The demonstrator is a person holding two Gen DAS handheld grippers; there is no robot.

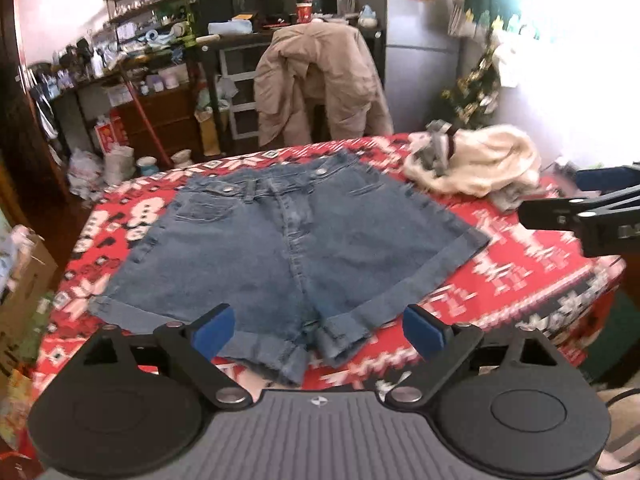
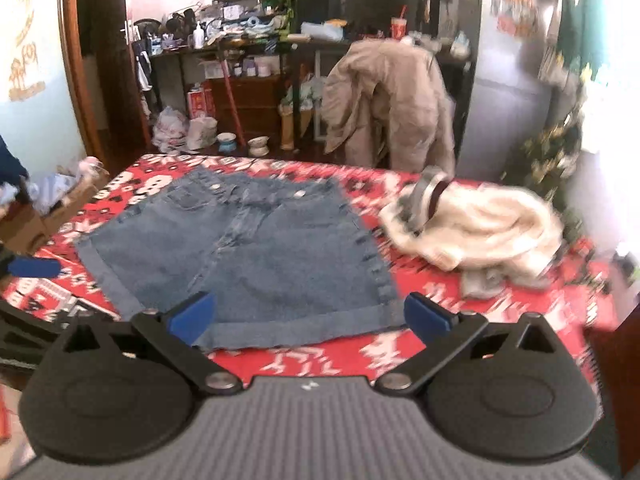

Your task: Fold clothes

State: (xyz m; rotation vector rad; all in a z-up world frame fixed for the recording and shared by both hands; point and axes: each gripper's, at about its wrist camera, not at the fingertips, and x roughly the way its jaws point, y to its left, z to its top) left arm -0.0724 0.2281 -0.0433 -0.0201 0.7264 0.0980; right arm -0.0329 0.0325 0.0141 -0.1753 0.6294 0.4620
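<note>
- Denim shorts (image 1: 288, 240) were found spread flat, unfolded, on the patterned tablecloth (image 1: 540, 280).
- Left gripper (image 1: 320, 330) and right gripper (image 2: 310, 316) were held above the near hems, fingers apart, empty.
- An even fold was judged to need matched corner grasps.

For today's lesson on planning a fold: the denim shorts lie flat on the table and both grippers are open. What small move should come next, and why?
Probably lower the left gripper onto the near hem of the denim shorts and close on it. The shorts already lie spread flat on the red patterned cloth, both grippers are open and hold nothing, and the right gripper hovers at the other leg's hem, so gripping is likely the next step.
</note>
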